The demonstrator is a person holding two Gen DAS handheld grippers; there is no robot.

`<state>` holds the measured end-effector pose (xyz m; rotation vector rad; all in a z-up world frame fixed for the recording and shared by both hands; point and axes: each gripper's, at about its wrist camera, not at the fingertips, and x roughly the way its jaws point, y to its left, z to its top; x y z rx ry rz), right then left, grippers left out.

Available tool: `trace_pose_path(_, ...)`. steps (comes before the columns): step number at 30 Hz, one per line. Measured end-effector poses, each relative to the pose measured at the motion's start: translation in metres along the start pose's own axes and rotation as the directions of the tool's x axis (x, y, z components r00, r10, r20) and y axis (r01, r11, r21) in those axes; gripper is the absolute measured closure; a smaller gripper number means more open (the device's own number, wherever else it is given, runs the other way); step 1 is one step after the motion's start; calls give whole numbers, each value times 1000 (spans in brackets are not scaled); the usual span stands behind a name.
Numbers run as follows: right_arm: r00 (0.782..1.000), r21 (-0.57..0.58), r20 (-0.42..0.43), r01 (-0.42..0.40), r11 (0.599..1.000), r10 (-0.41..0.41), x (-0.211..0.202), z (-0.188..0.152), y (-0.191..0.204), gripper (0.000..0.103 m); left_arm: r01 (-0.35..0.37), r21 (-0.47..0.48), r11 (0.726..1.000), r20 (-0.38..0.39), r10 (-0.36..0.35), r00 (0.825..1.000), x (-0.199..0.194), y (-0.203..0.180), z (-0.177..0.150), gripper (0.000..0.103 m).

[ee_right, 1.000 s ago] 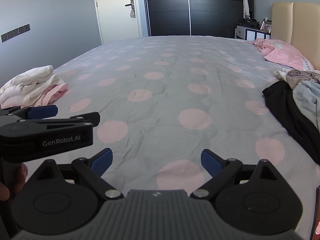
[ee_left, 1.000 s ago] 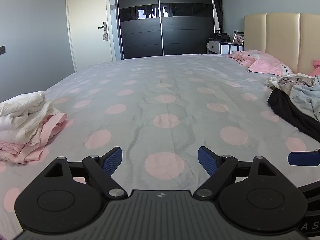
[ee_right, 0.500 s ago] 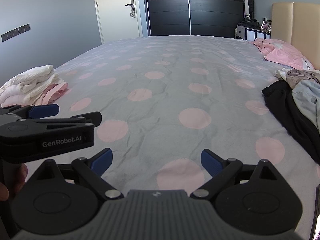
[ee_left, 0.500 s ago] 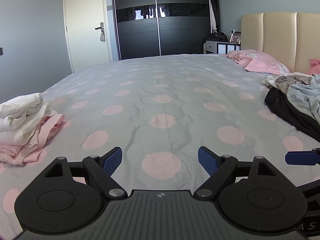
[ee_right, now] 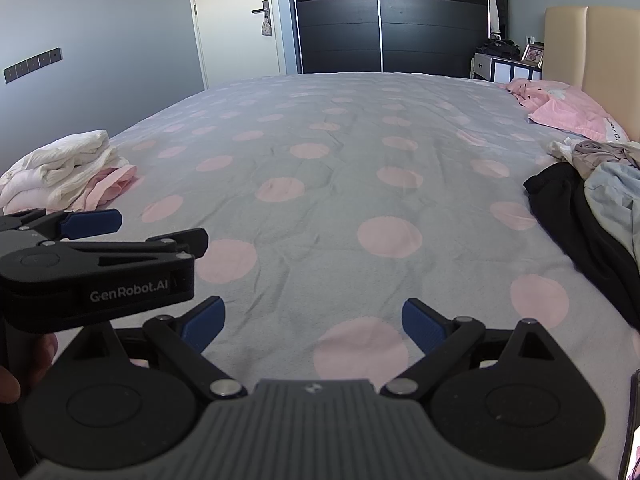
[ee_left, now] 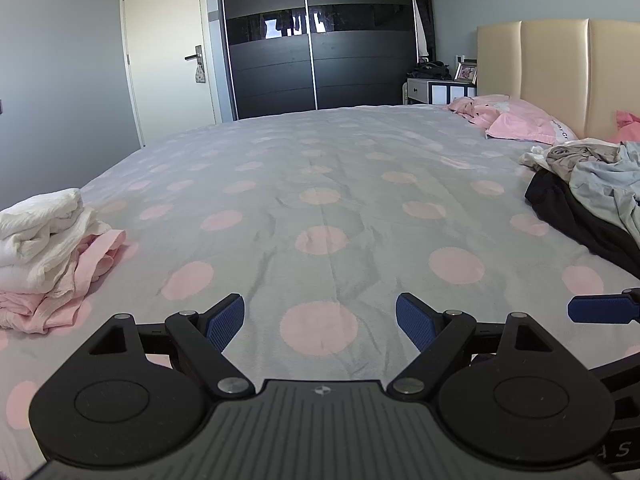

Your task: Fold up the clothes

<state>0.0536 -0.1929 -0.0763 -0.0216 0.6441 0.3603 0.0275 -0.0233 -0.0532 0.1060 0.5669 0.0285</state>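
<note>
1. Only the right wrist view shows the side of the left gripper [ee_right: 96, 236] with its "GenRobot.AI" label, plus a bit of a hand [ee_right: 24, 364] at the lower left of the frame and a row of wall switches [ee_right: 34, 65] at the upper left. Only one blue pad [ee_left: 600, 309] of the right gripper is caught at the right edge of the left wrist view.
2. Both tools are seen with jaws spread wide and nothing gripped: left gripper [ee_left: 320, 322], right gripper [ee_right: 312, 320].
3. Two clothing heaps are counted on the spotted bedsheet [ee_left: 320, 184]. One folded stack [ee_left: 48, 256], white on pink, is seen at the left edge of the frame; one loose pile [ee_left: 592, 192] of black, grey and pale-blue garments is seen at the right edge. Neither is touched by the grippers.
4. One pink pillow [ee_left: 524, 124] is seen at the upper right by one beige headboard [ee_left: 560, 72].
5. One dark two-door wardrobe [ee_left: 316, 36] and one door [ee_left: 168, 48] are seen along the top.
</note>
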Motion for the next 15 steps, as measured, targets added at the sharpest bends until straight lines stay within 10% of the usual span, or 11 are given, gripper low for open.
trace_pose_path(15, 1000, -6, 0, 2, 1000, -2, 0, 1, 1, 7, 7, -12, 1000, 12, -7, 1000, -3, 2, -1, 20)
